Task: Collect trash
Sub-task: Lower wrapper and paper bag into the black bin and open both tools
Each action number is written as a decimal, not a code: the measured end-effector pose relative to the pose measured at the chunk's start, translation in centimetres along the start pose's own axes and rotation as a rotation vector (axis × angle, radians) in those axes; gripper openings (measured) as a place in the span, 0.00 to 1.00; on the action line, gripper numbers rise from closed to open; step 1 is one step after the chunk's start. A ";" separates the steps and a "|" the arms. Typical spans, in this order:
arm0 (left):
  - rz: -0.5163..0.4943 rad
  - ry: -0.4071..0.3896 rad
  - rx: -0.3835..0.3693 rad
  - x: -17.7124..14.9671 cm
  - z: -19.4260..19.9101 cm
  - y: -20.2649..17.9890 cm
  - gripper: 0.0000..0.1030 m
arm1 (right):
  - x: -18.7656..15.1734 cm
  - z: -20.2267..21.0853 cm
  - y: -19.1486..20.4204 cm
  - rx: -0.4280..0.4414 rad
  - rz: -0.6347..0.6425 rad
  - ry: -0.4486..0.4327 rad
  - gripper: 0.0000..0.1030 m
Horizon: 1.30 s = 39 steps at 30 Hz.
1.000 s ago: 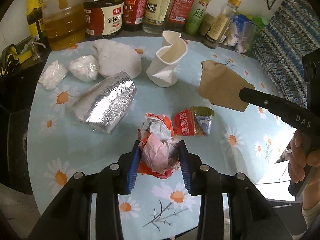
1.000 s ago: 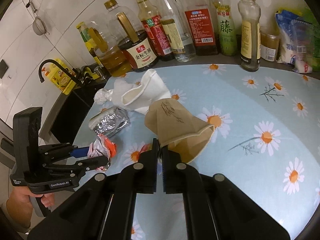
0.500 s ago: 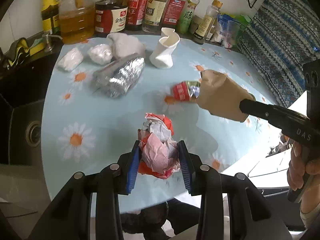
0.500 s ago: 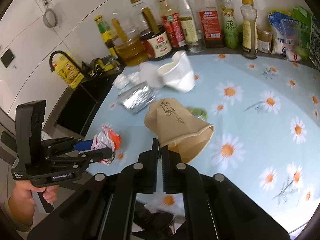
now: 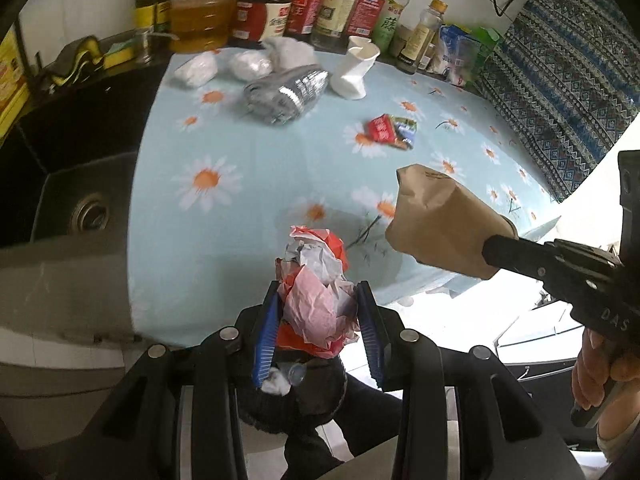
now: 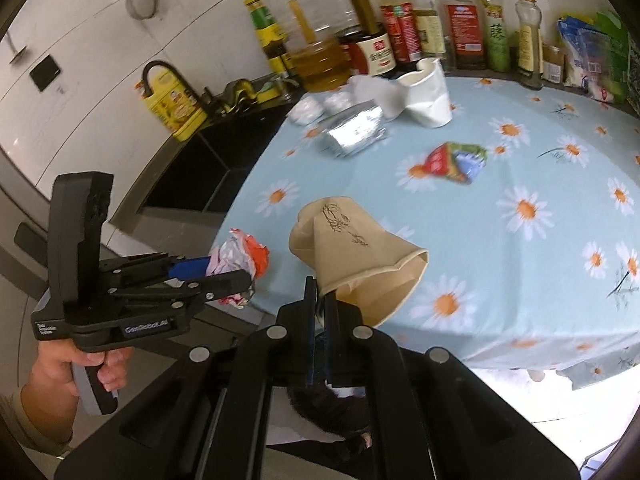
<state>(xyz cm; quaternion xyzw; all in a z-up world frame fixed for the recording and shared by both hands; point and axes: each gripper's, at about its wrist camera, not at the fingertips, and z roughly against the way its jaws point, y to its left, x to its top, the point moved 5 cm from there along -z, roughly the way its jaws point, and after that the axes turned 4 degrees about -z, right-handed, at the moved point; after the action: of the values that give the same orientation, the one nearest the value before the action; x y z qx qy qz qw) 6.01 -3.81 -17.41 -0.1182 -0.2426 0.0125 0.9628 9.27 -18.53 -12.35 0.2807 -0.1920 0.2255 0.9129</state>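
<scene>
Your left gripper [image 5: 318,316] clamps the crumpled wrapper [image 5: 316,280]; your right gripper [image 6: 320,300] pinches the brown paper cup [image 6: 356,256]. Foil bag [image 5: 286,90], white cup [image 5: 356,72] and snack packet [image 5: 392,130] remain uncollected on the table [image 5: 248,208].

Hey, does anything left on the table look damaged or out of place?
Yes. The white paper cup near the bottles is crushed, its rim buckled. A foil wrapper lies crumpled beside it, and a red-green snack packet sits loose mid-table.

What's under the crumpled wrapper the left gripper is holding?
Below the wrapper, between the left gripper fingers, a dark bin bag shows white paper and a clear bottle. The gripper and wrapper cover the rest of its contents.
</scene>
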 end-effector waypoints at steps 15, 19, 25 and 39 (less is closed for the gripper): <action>0.061 0.066 0.001 -6.5 -0.1 1.5 0.35 | -7.1 -3.1 3.0 0.029 -0.021 0.119 0.04; 0.081 0.103 -0.003 -7.9 -1.4 1.9 0.35 | -8.5 -4.5 2.4 0.026 -0.047 0.157 0.04; 0.118 0.191 -0.012 -10.4 -4.6 2.6 0.35 | -10.6 -7.4 0.9 0.022 -0.122 0.253 0.05; 0.176 0.378 -0.018 -15.9 -11.9 4.2 0.35 | -14.9 -14.6 -3.3 -0.021 -0.263 0.422 0.05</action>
<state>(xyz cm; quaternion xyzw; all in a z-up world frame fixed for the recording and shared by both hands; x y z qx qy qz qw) -2.31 -3.63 -36.00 -0.1477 -0.0463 0.0720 0.9853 1.99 -16.74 -32.04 0.2404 0.0389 0.1563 0.9572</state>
